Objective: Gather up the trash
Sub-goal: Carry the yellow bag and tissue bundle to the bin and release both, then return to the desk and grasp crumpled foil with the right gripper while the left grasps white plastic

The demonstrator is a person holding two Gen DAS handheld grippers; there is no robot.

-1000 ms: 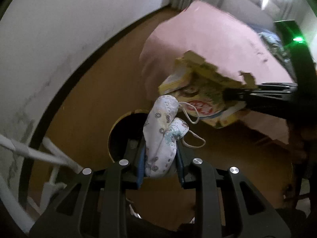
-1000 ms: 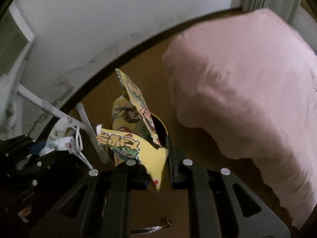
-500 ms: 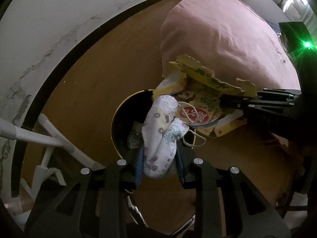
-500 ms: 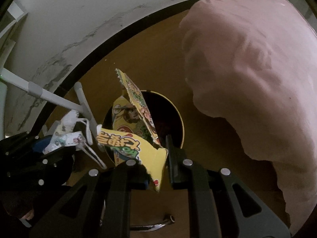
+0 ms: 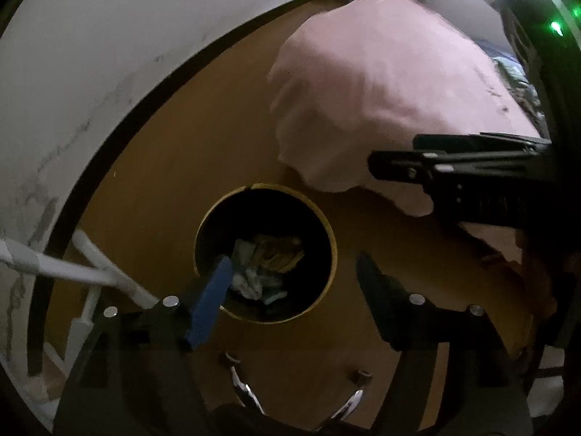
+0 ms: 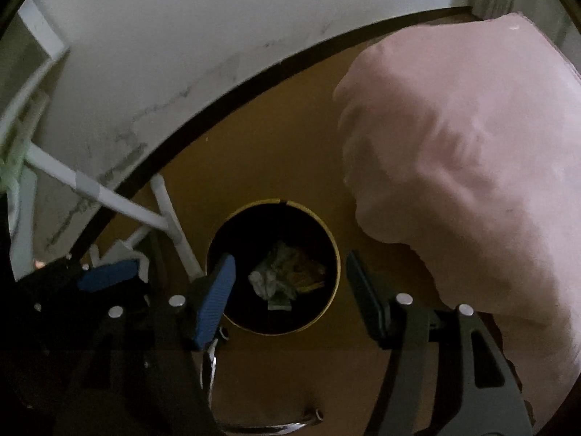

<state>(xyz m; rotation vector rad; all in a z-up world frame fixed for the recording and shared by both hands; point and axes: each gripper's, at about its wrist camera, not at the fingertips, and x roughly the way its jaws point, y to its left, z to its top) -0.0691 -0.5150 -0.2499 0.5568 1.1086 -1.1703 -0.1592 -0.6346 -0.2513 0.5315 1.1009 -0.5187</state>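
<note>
I see both my left gripper [image 5: 294,283] and right gripper [image 6: 288,287] opening empty over the bin [image 5: 328,232], so the mask and snack bag [image 6: 287,276] now lie inside it.

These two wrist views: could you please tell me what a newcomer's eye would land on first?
The round dark bin with a yellow rim sits on the brown floor in the middle of both views, crumpled white and yellow trash at its bottom. Above it, the left gripper and right gripper are opening their jaws, nothing between them. A big pink cushion fills the right side.
</note>
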